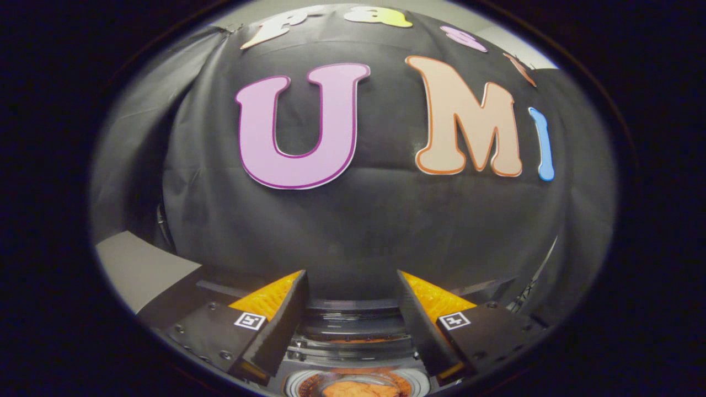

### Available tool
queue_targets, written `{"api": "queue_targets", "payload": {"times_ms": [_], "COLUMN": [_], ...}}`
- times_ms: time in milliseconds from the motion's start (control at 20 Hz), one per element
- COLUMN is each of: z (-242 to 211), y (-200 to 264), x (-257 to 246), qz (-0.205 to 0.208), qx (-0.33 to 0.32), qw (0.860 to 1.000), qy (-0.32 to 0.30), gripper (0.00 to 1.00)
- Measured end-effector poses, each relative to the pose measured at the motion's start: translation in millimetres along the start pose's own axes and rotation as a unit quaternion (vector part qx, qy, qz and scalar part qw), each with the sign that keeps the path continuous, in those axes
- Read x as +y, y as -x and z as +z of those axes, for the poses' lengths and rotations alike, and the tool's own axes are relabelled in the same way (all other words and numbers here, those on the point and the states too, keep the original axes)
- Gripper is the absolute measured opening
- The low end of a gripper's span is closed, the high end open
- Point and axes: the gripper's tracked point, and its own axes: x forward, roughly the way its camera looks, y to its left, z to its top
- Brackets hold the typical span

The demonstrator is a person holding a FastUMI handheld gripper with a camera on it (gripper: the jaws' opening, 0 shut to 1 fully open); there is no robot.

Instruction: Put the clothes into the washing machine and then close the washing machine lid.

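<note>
Tongs (353, 309) are hanging wide apart and holding nothing, left finger (276, 325) to right finger (424, 325), above the washing machine (353, 331), where orange clothes (361, 389) are lying in the drum between them, so I judge lid-closing is coming next.

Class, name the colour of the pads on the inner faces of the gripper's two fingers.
Orange, with a ribbed texture, on the open gripper; the pads show best in the gripper view.
</note>
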Motion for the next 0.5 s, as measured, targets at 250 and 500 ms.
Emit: {"api": "queue_targets", "payload": {"times_ms": [250, 500], "z": [-19, -52], "y": [51, 98], "x": [0, 2], "qz": [0.007, 0.023], "qx": [0.009, 0.04], "qw": [1.0, 0.999], "qy": [-0.001, -0.018], "gripper": [0.98, 0.97]}}
